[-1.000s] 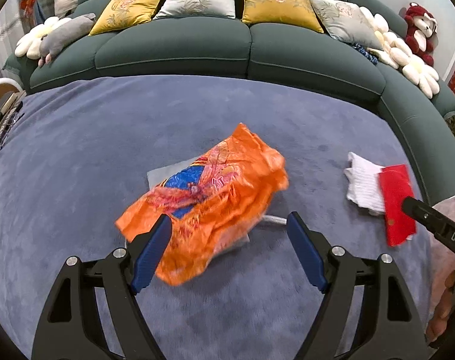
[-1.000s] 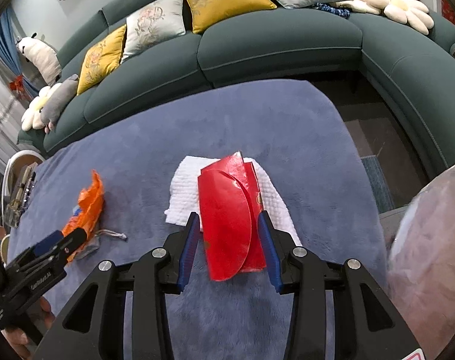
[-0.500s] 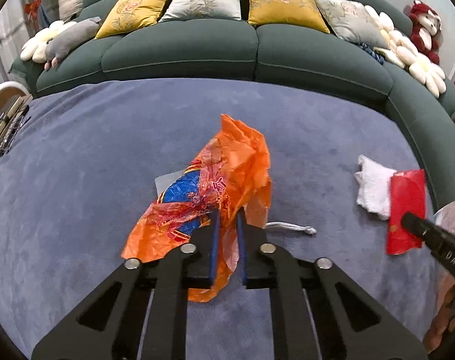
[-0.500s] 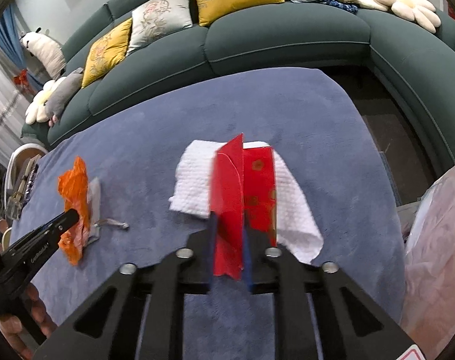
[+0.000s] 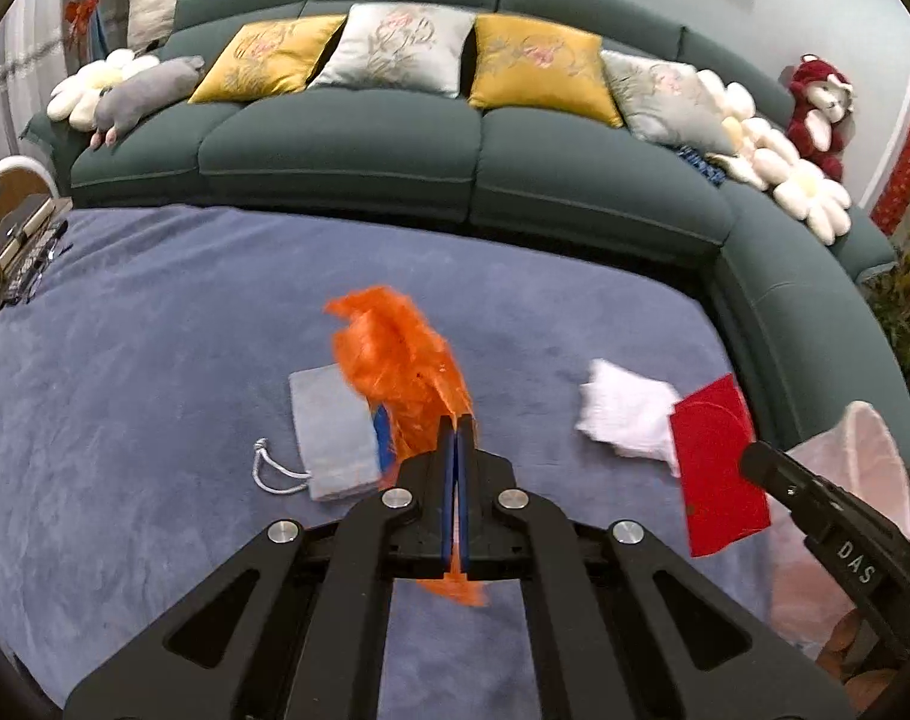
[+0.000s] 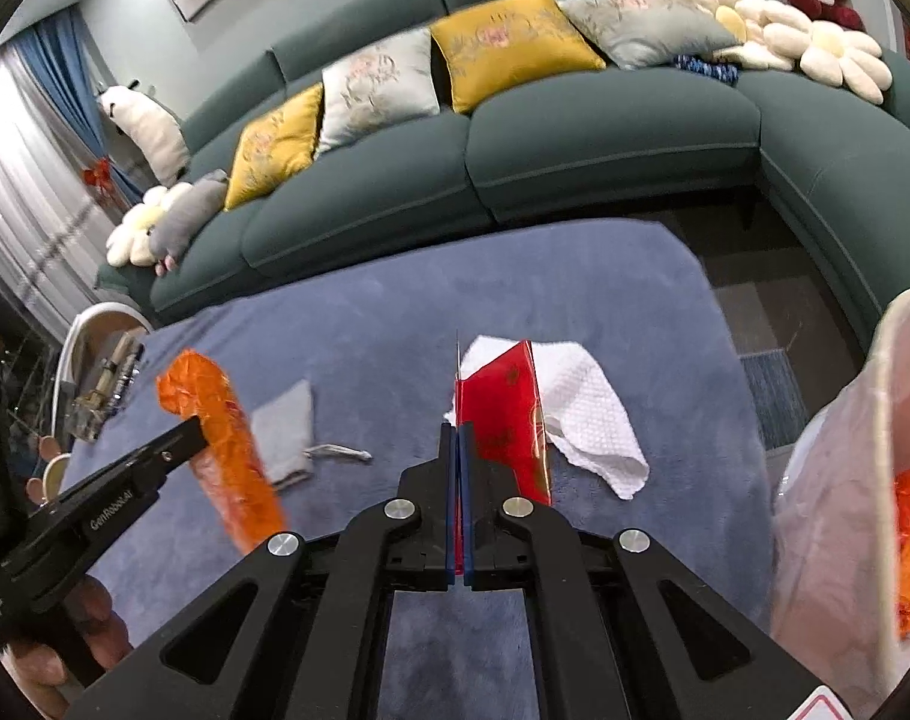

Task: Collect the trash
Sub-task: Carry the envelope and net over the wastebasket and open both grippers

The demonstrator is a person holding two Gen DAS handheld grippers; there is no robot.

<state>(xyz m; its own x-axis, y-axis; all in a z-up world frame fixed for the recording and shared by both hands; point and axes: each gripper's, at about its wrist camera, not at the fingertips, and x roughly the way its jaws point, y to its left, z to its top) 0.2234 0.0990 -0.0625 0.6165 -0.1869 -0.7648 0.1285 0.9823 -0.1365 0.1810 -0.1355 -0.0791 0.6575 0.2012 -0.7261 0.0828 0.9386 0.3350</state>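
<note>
My left gripper is shut on an orange plastic wrapper and holds it lifted above the blue-grey rug; it also shows in the right wrist view. My right gripper is shut on a red envelope, raised off a white paper towel. The envelope and towel also show in the left wrist view. A translucent trash bag stands at the right, with something orange inside it.
A grey drawstring pouch lies flat on the rug under the wrapper. A dark green curved sofa with cushions and plush toys runs along the back and right. A white-rimmed side table with items stands at the left.
Both grippers went from open to shut, the left on the orange wrapper and the right on the red envelope. Both pieces have since been lifted off the rug and towel.
</note>
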